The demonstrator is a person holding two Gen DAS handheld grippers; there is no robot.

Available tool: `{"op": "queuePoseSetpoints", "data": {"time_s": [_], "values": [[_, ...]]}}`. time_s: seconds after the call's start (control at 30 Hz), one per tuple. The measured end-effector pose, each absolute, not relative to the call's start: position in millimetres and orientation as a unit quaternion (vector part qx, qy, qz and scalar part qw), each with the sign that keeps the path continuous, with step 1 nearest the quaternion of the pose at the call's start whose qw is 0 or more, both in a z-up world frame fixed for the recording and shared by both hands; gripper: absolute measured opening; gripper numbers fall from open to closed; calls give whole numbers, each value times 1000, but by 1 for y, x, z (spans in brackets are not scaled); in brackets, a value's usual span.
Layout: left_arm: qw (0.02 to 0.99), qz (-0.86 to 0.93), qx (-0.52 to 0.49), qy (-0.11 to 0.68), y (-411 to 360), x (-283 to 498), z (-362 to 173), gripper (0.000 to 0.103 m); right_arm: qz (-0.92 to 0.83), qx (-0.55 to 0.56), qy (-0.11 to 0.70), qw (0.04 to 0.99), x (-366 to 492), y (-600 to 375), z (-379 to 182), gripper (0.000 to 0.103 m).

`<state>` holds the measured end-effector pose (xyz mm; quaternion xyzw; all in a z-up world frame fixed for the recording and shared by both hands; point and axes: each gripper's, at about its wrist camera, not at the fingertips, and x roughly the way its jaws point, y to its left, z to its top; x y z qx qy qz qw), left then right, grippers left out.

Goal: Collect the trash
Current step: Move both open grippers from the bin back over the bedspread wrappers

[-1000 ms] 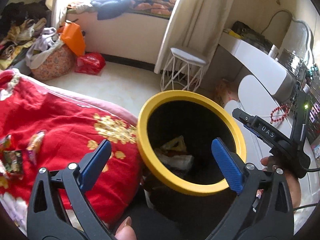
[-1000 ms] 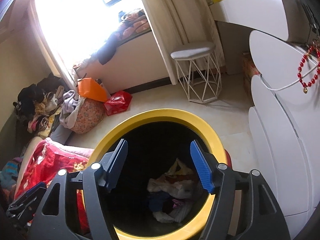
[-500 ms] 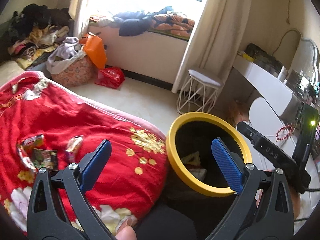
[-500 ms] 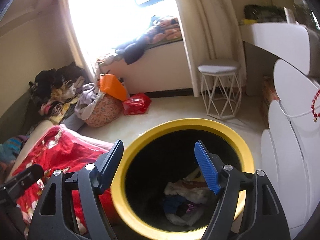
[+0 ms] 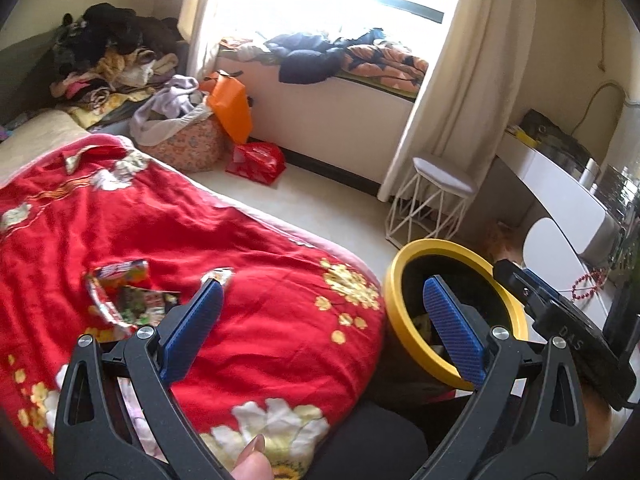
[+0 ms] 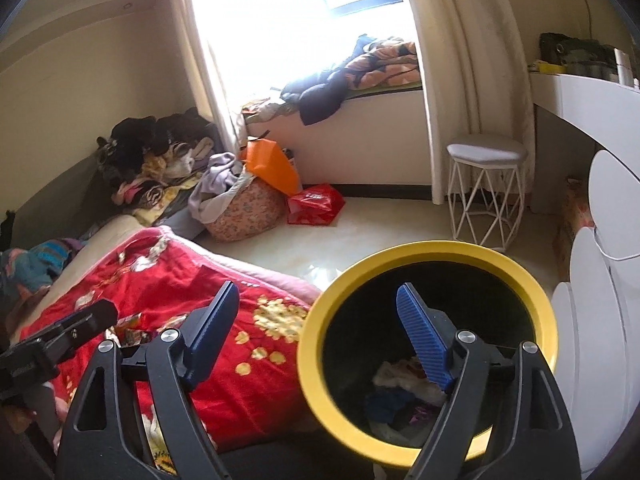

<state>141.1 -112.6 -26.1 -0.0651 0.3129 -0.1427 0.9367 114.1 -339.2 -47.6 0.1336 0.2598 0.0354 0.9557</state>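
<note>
text: "DAS" | on: right tool (image 5: 576,344) body, left wrist view

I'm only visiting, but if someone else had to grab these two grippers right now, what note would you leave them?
Left gripper: open, nothing between its fingers, over the red quilt.
Right gripper: empty, jaws opening, at the yellow-rimmed bin.
Done: some trash lies in the bin, which stands on the floor beside the bed.
Left: snack wrappers on the quilt, ahead of the left gripper; pick them up and drop them in the bin.
</note>
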Motion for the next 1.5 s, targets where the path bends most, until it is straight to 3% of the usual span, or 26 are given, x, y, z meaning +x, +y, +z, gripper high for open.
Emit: {"op": "queuePoseSetpoints", "data": {"time_s": [1.5], "values": [[940,5,-136,313,29,149,-42,92,174,77,308,932,133,-209,-60,78]]}}
